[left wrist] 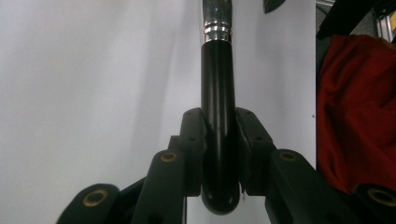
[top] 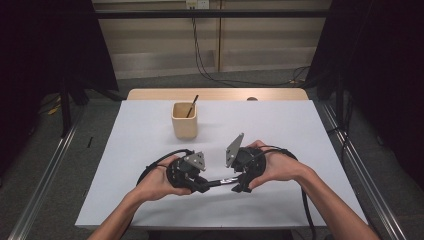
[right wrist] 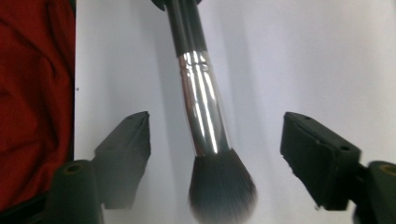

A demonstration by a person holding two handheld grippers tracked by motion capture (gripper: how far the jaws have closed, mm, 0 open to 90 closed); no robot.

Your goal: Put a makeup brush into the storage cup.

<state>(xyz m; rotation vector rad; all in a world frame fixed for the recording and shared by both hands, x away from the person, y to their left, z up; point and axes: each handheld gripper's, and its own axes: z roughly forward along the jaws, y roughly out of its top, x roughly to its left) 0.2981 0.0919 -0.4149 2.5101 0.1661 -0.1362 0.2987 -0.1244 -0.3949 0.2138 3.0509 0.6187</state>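
Now left gripper [left wrist: 218, 140] alone clamps black-handled, silver-ferruled makeup brush [right wrist: 198, 107], nearer than square wooden cup [top: 184, 120]. Right gripper [right wrist: 215, 154] apart around bristles. Risk: single end grip, brush sags, misses cup.

The white table [top: 150, 200] is seen from above, facing forward. The makeup brush [left wrist: 217, 116] is viewed close along each gripper's jaws, from opposite ends.

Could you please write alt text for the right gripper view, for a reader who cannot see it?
A makeup brush with a shiny silver ferrule and dark bristles lies between the right gripper's two black jaws, which stand wide apart and do not touch it. Its black handle runs to the top edge over a white table; red cloth fills the left side.
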